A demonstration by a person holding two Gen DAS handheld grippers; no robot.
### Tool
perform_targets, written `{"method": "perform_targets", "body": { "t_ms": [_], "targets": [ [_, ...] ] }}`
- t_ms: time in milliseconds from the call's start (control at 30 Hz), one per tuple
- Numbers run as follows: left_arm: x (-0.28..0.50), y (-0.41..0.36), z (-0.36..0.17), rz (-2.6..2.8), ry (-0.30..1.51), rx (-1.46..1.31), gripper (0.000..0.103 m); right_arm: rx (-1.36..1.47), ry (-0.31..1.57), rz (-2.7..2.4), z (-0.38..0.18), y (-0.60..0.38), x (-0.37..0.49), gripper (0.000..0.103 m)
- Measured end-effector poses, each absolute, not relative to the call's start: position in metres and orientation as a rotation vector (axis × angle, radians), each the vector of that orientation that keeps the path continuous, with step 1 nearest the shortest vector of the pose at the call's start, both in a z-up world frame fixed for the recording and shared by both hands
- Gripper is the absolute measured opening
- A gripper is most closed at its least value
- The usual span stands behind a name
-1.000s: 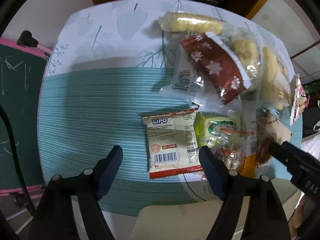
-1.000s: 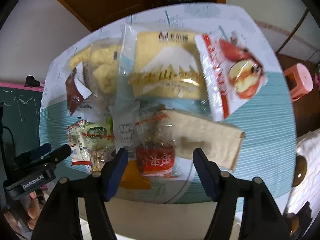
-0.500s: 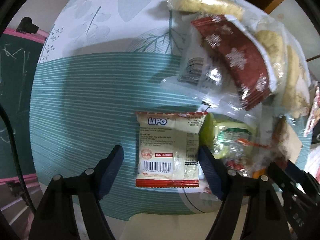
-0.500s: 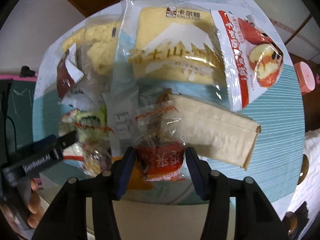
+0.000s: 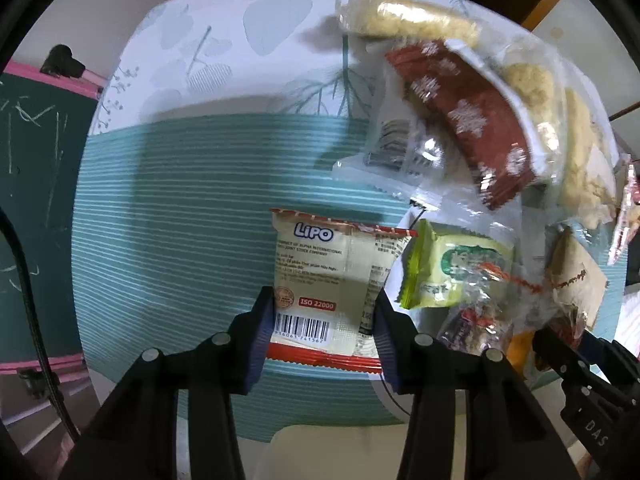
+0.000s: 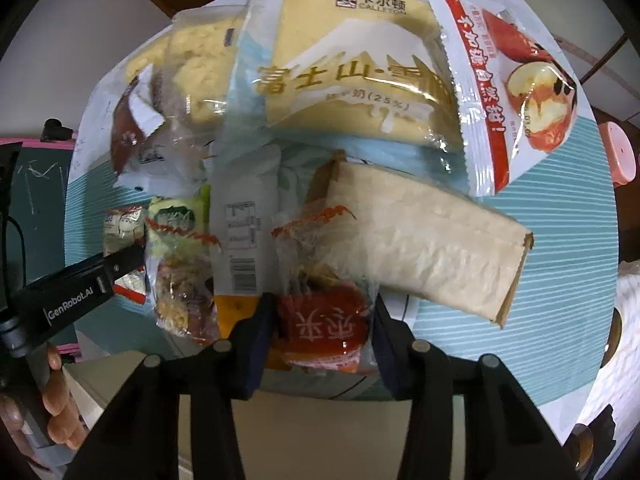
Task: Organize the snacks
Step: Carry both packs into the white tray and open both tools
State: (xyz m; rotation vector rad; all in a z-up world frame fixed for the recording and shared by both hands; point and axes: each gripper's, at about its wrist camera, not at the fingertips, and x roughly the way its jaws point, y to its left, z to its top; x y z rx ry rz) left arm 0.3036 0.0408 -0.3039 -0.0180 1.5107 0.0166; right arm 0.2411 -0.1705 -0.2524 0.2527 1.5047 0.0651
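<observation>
A pile of snack packets lies on a table with a teal striped cloth (image 5: 168, 216). My left gripper (image 5: 323, 320) is shut on the near end of a cream Lipo packet (image 5: 320, 272), which lies flat at the pile's left edge. My right gripper (image 6: 323, 320) is shut on a clear packet with a red label (image 6: 320, 320) at the pile's near edge. That packet lies next to a beige paper pouch (image 6: 432, 248). The left gripper's body also shows in the right wrist view (image 6: 72, 300), held by a hand.
A green packet (image 5: 452, 272), a dark red snowflake packet (image 5: 468, 120) and puffed rice rolls (image 5: 404, 20) lie right of the Lipo packet. A large Fuji cake bag (image 6: 352, 68) and an apple packet (image 6: 516, 80) lie at the far side. A pink stool (image 6: 620, 152) stands right.
Both grippers moved forward and down to the table and closed: the left on the Lipo packet, the right on the red-labelled packet.
</observation>
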Motion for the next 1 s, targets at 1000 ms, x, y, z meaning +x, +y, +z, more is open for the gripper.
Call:
{"method": "perform_targets", "body": {
  "t_ms": [1000],
  "targets": [
    [0.012,0.026,-0.086,-0.272,0.838,0.041,0.046,0.352,0.914,0.105,-0.086,-0.18,0.019,0.047]
  ]
}}
